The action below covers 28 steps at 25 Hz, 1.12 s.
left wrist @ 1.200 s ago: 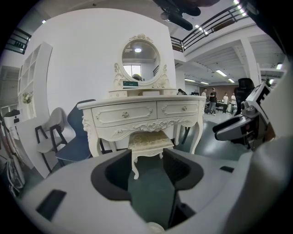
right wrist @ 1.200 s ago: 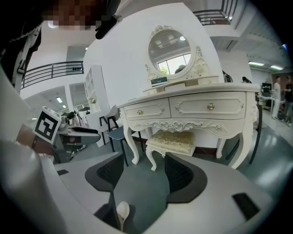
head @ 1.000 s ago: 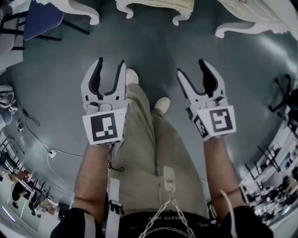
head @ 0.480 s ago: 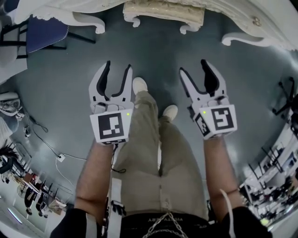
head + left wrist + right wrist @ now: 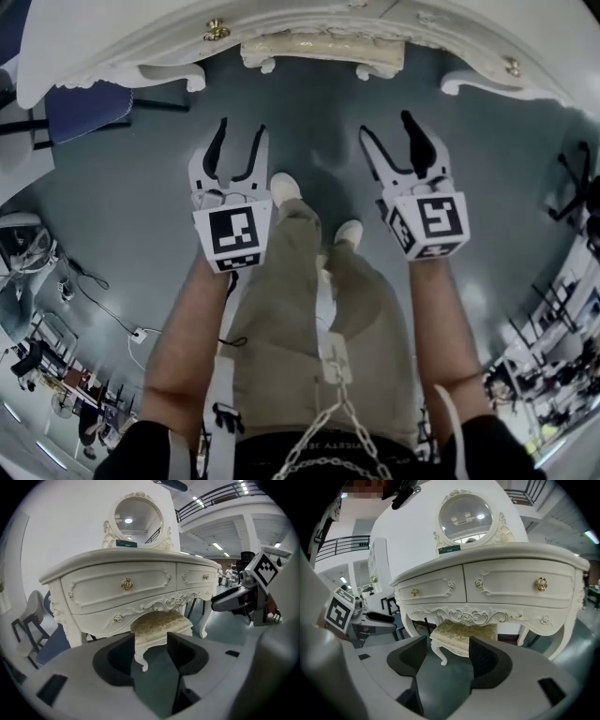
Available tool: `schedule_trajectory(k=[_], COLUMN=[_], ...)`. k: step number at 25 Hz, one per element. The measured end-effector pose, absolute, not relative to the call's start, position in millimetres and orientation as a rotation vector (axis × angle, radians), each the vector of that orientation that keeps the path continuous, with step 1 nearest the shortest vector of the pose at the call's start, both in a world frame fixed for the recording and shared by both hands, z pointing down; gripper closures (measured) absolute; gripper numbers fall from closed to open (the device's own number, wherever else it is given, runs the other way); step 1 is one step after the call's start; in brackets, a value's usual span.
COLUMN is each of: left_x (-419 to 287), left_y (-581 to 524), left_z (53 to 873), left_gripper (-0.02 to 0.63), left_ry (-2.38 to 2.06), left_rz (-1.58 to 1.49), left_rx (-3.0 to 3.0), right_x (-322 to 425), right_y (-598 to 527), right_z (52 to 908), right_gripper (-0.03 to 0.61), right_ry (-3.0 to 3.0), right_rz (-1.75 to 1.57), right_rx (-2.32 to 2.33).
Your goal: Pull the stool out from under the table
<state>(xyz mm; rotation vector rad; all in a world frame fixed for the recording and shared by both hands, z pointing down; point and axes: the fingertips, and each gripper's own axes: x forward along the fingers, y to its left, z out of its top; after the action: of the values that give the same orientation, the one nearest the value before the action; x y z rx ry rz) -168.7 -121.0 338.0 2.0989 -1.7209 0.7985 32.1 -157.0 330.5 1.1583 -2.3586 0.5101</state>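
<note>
A white carved dressing table (image 5: 122,42) spans the top of the head view. The cream stool (image 5: 319,49) with a gold patterned seat sits tucked under its middle. My left gripper (image 5: 242,131) and right gripper (image 5: 386,127) hover side by side above the grey floor, short of the stool, both open and empty. In the left gripper view the stool (image 5: 161,624) shows between the jaws of the left gripper (image 5: 150,651), some way off under the table (image 5: 122,585). The right gripper view shows the stool (image 5: 464,633) beyond the empty right gripper (image 5: 447,656).
A blue-seated chair (image 5: 84,103) stands left of the table. A cable with a power strip (image 5: 141,335) lies on the floor at the left. A black stand (image 5: 574,192) is at the right. The person's shoes (image 5: 284,187) are between the grippers. An oval mirror (image 5: 138,517) tops the table.
The person has stepped forward: the table and stool have come nearer and lower in the head view. Both grippers have moved toward them, still open and empty.
</note>
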Motion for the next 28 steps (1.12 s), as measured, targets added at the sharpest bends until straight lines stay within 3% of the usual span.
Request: schedule_trajectory(k=[14,28], left_x=[-191.9,-201.1], left_y=[-183.9,-238.1], left_z=[467.7,543.8], left_gripper=[0.399,0.373], left_ry=[-1.672,-1.633], left_rz=[0.902,1.127], left_rx=[1.959,1.968], right_x=[57.2,94.7], right_y=[-221.8,-289.3], right_z=[444.9,517.1], right_gripper=[0.302,0.301], right_ry=[-2.232,-2.133], right_rz=[0.467,0.427], right_rx=[1.104,1.027])
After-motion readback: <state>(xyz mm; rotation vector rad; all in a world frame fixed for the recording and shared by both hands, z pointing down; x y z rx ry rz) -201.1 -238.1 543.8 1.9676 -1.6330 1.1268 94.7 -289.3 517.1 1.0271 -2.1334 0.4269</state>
